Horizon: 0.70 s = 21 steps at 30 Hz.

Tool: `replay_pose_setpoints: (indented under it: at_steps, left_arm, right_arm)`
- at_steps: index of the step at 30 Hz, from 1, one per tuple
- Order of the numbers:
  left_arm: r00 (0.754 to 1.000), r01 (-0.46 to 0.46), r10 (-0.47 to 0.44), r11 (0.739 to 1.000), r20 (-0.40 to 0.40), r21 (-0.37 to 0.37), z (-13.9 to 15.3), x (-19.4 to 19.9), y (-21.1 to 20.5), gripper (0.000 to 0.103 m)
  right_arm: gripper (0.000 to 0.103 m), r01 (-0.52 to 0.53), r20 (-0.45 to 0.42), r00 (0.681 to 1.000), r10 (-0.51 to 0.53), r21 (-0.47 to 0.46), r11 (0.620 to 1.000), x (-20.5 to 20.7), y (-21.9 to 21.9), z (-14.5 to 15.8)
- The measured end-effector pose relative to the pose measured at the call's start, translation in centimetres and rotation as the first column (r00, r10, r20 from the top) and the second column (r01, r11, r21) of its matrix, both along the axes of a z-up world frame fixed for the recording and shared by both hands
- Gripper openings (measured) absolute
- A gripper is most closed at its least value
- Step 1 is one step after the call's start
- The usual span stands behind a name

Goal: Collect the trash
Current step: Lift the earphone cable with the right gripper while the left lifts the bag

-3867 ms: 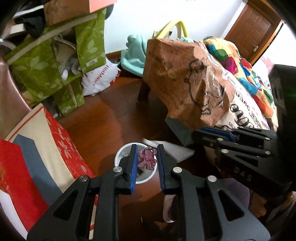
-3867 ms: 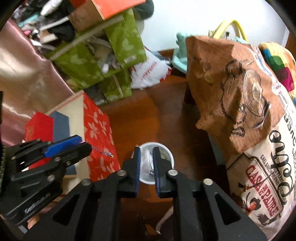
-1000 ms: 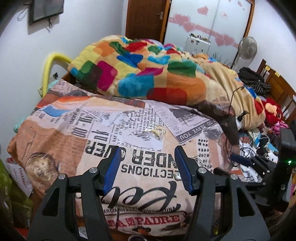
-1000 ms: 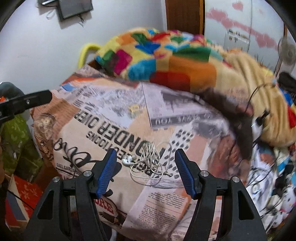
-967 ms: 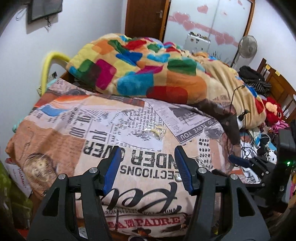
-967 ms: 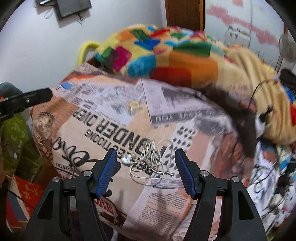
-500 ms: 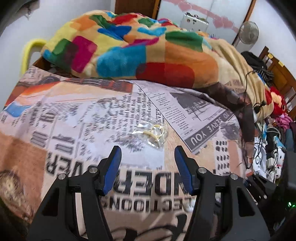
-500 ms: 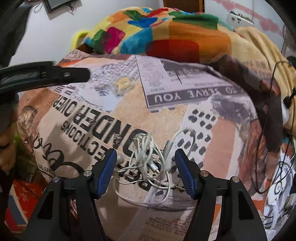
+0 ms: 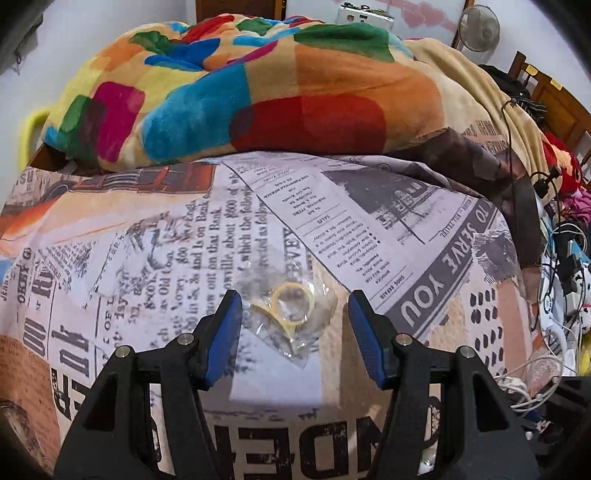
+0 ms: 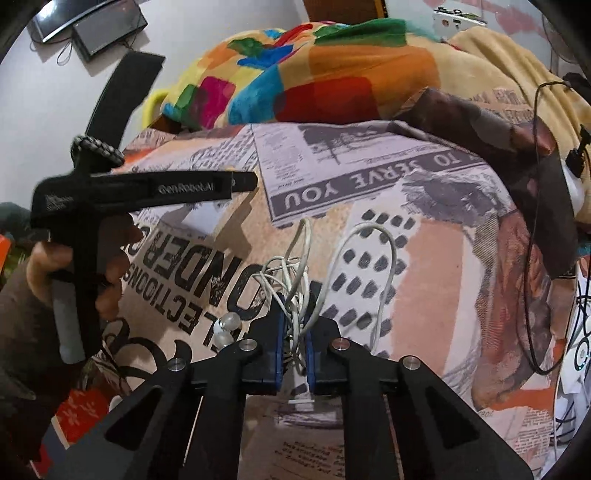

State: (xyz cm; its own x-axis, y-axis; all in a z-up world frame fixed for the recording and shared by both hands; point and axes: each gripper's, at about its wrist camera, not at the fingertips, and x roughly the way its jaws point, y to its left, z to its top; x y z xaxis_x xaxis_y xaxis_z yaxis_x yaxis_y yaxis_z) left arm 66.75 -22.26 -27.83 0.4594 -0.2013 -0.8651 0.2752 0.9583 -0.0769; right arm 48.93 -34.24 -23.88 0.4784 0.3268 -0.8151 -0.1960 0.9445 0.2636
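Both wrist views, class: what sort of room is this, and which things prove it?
Most likely a lived-in bedroom: a bed under a newspaper-print sheet, a patchwork fleece blanket heaped behind, and a standing fan near a wooden door.

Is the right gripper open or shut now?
Shut. In the right wrist view the right gripper has its blue pads nearly together, pinching the tangled white earphone cable.
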Motion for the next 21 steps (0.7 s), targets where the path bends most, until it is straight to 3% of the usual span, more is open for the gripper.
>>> replay_pose_setpoints:
  at_steps: [4, 8, 14, 21]
  left_arm:
    - [0.999, -0.017, 0.016, 0.999, 0.033, 0.046, -0.1, 0.0, -0.4, 0.049]
    - [0.999, -0.043, 0.042, 0.999, 0.031, 0.030, 0.0, 0.2, 0.4, 0.034]
    - [0.997, -0.079, 0.079, 0.996, -0.011, -0.051, 1.7, -0.4, 2.2, 0.033]
    - [0.995, -0.085, 0.089, 0.993, 0.050, -0.084, 7.1, -3.8, 3.5, 0.033]
  right_arm:
    - [0.008, 0.008, 0.016, 1.000, -0.008, 0.011, 1.000, -0.1, -0.1, 0.8]
    - [0.007, 0.001, 0.024, 1.000, -0.001, -0.001, 1.000, -0.2, 0.4, 1.3]
    - [0.007, 0.006, 0.034, 0.999, -0.006, 0.009, 1.000, -0.7, 0.6, 3.0]
    - [0.007, 0.012, 0.078, 0.997, -0.012, -0.002, 1.000, -2.1, 0.9, 6.6]
